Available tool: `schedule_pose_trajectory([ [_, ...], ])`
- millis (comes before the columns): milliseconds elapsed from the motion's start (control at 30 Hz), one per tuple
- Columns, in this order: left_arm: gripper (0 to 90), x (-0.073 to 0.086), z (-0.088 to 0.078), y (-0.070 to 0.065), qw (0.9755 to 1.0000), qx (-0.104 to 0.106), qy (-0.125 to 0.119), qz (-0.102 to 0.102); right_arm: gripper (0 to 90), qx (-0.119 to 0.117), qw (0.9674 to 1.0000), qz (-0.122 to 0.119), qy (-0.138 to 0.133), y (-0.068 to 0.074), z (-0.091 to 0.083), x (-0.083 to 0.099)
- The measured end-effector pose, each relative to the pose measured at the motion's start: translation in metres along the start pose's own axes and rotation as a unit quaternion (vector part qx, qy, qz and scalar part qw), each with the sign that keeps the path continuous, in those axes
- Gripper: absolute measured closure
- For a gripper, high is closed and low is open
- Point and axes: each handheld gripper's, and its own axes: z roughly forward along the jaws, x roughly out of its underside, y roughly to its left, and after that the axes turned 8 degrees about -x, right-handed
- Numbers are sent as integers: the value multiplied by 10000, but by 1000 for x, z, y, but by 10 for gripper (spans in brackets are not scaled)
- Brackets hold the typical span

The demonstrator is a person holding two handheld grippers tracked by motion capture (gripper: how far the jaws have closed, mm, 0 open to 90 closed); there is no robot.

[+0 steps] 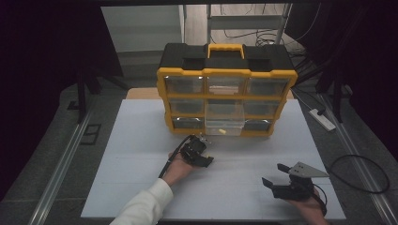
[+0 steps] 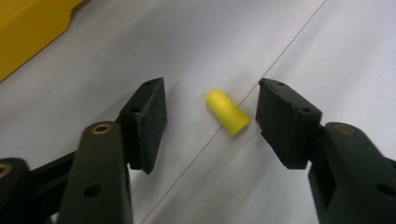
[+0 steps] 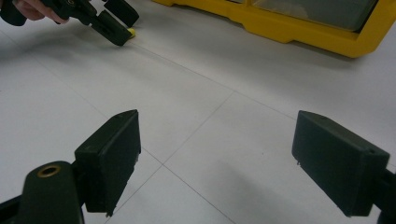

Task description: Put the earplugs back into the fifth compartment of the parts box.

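From above, I am reaching my left tongs out over the white table, just in front of the yellow and black drawer cabinet, whose bottom middle clear drawer is standing pulled out. My right tongs are resting well apart at the near right, jaws spread, gripping nothing.

Looking along my left tongs, I am seeing the yellow plug lying on the table between the two black jaws. It is a small, smooth, bright yellow piece, rounded like a bullet at one end and cut flat at the other, lying on its side across a thin seam line in the table. The jaws are released: the right pad is standing just beside the flat end, the left pad clearly apart from it, and neither is pressing.

Along my right tongs, the jaws are gaping wide over bare table. Farther off, my left tongs are straddling the yellow plug, beside the cabinet.
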Motion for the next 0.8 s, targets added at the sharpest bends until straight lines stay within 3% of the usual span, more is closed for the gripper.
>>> schedule_pose_trajectory([
  [167,511,0,0,3,10000,8,-4,12,164,9,10000,-8,10,0,0,0],
  [367,775,2,-3,6,9998,197,33,38,165,21,10000,-14,12,-1,0,0],
  [567,802,2,-6,6,9995,311,-24,31,165,33,10000,-34,14,0,0,0],
  [800,800,3,-20,4,9990,225,-394,27,165,45,10000,-41,7,0,0,0],
])
